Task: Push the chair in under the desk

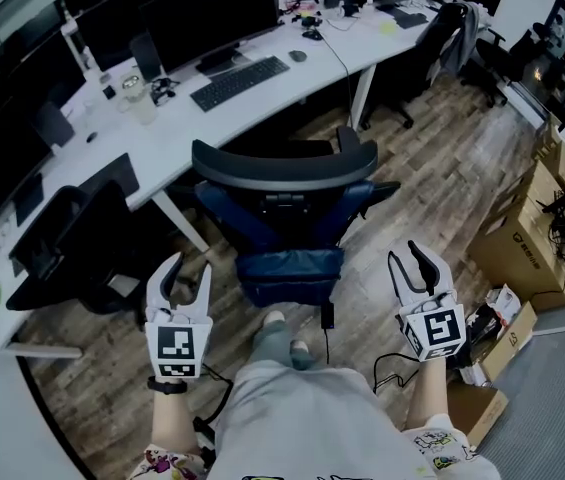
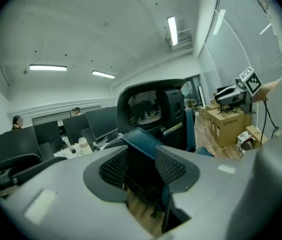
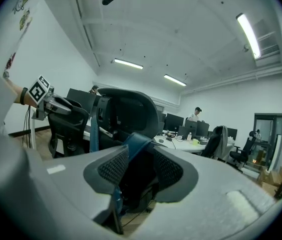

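A black office chair (image 1: pixel 284 168) with a blue seat (image 1: pixel 290 273) stands a little out from the white desk (image 1: pixel 172 128), its back towards me. My left gripper (image 1: pixel 184 280) hovers left of the seat and my right gripper (image 1: pixel 414 266) hovers right of it. Both are open, apart from the chair, with nothing between their fingers. In the left gripper view the chair's mesh back (image 2: pixel 148 106) rises beyond my open left gripper (image 2: pixel 141 166). The right gripper view shows the chair (image 3: pixel 128 111) beyond my open right gripper (image 3: pixel 140 169).
A second black chair (image 1: pixel 72 243) stands left under the desk. Cardboard boxes (image 1: pixel 522 253) and cables (image 1: pixel 387 363) lie at the right on the wood floor. A keyboard (image 1: pixel 239 82) and monitors sit on the desk. The person's foot (image 1: pixel 280 336) is behind the seat.
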`<state>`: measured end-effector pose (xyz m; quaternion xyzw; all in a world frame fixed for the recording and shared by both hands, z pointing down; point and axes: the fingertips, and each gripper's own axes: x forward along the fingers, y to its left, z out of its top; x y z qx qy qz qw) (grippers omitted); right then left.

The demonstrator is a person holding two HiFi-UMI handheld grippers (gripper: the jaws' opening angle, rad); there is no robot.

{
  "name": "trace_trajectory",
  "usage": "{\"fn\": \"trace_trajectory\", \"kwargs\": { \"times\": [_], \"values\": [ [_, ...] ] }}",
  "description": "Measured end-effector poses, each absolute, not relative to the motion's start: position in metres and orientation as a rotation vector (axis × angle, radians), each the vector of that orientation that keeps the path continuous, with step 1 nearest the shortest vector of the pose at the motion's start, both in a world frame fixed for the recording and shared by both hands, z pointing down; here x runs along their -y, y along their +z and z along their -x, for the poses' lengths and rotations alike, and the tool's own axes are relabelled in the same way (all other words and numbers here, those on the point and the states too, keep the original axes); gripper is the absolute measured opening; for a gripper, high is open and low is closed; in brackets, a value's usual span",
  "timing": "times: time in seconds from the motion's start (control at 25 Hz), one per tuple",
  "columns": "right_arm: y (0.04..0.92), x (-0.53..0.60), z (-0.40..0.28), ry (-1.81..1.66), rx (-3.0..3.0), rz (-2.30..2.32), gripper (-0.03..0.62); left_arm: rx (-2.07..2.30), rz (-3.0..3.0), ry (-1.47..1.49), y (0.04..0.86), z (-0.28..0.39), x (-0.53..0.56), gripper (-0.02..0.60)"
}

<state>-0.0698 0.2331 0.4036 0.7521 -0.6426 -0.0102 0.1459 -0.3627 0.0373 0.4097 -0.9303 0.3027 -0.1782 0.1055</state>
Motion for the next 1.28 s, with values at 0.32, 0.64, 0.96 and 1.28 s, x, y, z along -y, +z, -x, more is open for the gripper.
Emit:
{"fn": "trace_trajectory", "kwargs": {
  "times": [0.32, 0.64, 0.96, 1.28],
  "values": [
    [0.41, -0.206, 0.058, -0.037, 1.818, -2.094, 0.199, -0.815, 2.636, -0.618, 0.417, 0.35, -0.005, 0.2],
    [0.419, -0.177, 0.05, -0.052, 1.756, -2.0, 0.232, -0.698, 2.513, -0.715, 0.429, 0.333, 0.034, 0.249],
    [0.424, -0.156, 0.025, -0.091, 1.675, -1.921, 0.259, -0.678, 2.378, -0.786, 0.435, 0.329, 0.085, 0.279],
    [0.44, -0.143, 0.004, -0.086, 1.57, -1.809, 0.27, -0.583, 2.258, -0.857, 0.452, 0.315, 0.111, 0.284]
  ]
}}
